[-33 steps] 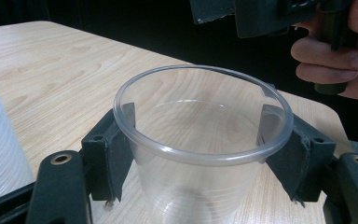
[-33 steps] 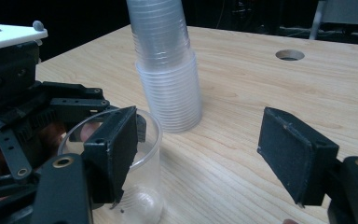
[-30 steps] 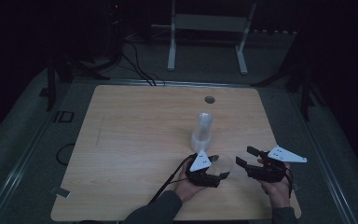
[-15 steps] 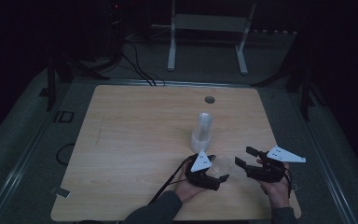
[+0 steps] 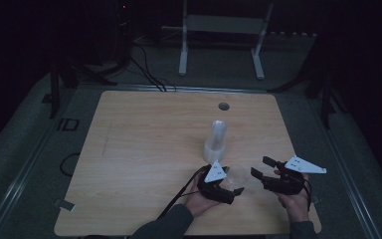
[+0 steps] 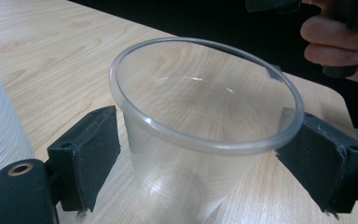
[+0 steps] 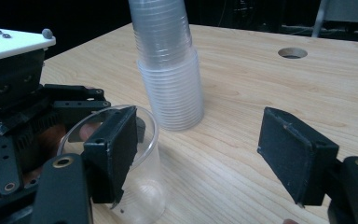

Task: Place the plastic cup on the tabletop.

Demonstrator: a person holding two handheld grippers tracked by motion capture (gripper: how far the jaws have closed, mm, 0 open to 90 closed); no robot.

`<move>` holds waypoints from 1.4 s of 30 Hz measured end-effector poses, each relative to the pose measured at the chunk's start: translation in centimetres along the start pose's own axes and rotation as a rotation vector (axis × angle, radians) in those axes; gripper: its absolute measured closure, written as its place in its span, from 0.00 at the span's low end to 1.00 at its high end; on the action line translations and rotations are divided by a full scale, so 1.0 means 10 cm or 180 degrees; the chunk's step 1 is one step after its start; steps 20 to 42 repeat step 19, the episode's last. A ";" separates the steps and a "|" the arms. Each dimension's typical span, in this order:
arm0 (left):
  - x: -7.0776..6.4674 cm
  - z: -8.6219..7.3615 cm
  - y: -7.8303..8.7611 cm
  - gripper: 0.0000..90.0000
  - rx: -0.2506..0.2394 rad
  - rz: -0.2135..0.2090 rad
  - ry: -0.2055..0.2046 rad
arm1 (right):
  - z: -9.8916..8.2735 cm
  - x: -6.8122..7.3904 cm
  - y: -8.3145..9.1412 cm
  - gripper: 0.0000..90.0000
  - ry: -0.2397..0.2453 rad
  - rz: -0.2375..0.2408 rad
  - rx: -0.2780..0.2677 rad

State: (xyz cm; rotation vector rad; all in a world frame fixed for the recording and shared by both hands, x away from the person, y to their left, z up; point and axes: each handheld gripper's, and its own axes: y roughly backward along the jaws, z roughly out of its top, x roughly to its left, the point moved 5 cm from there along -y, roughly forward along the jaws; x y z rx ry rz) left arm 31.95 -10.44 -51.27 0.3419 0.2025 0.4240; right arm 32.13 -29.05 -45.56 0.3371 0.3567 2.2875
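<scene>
A single clear plastic cup (image 6: 200, 140) stands upright on the wooden table (image 5: 144, 149) near its front edge, also seen from above as the cup (image 5: 239, 175). My left gripper (image 5: 235, 181) straddles it. Its jaws have just been opening, and the black pads (image 6: 86, 154) now sit at the cup's sides without squeezing it. Just behind it rises a tall stack of clear cups (image 5: 216, 140), the same stack (image 7: 168, 70) that the right gripper view has ahead. My right gripper (image 5: 261, 166) hovers to the right of the cup, open and with nothing in it (image 7: 200, 140).
A round hole (image 5: 223, 106) is cut in the table's far side. A black cable (image 5: 179, 196) trails from the left gripper over the front edge. A white metal stand (image 5: 219, 30) is on the floor beyond the table. The right hand (image 6: 340, 42) is close to the cup.
The left gripper's jaws stand a little wider around the single cup than a second ago. Neither hand has shifted, and the stack stands as before.
</scene>
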 end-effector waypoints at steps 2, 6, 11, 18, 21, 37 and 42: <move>-0.01 -0.01 0.02 0.15 0.0002 0.0016 -0.0019 | 0.00 0.00 0.00 0.31 -0.0002 -0.0003 -0.0002; -0.01 -0.03 0.06 0.15 0.0002 0.0050 -0.0015 | 0.00 0.01 0.00 0.31 0.0003 0.0003 0.0002; 0.03 -0.03 0.10 0.16 -0.0041 0.0098 0.0046 | 0.00 0.00 0.01 0.31 0.0003 -0.0008 -0.0010; 0.04 -0.05 0.16 0.16 -0.0064 0.0119 0.0047 | 0.01 -0.01 0.02 0.31 -0.0001 -0.0012 -0.0028; 0.04 -0.05 0.16 0.16 -0.0064 0.0119 0.0047 | 0.01 -0.01 0.02 0.31 -0.0008 -0.0015 -0.0029; 0.04 -0.05 0.16 0.16 -0.0064 0.0119 0.0047 | 0.01 -0.01 0.02 0.31 -0.0008 -0.0015 -0.0029; 0.04 -0.05 0.16 0.16 -0.0064 0.0119 0.0047 | 0.01 -0.01 0.02 0.31 -0.0008 -0.0015 -0.0029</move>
